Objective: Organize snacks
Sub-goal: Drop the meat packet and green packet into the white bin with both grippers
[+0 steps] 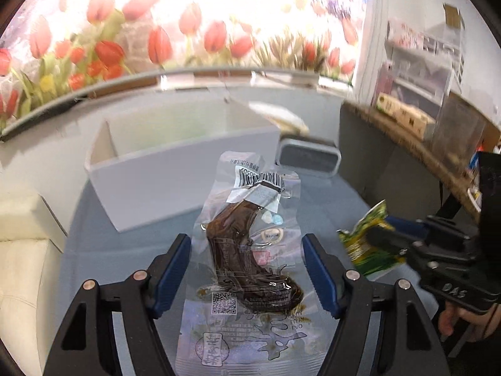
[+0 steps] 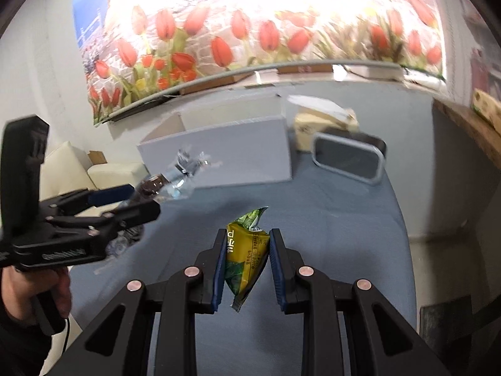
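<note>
Between our left gripper's point(image 1: 247, 269) spread jaws hung the clear pouch point(image 1: 247, 250), apparently ungripped and liable to drop; our right gripper point(image 2: 247, 263) pinched the green packet point(image 2: 245, 260) only loosely.

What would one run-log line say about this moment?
left hand-held gripper: open around clear pouch | right hand-held gripper: shut on green packet | white box: beyond pouch
</note>
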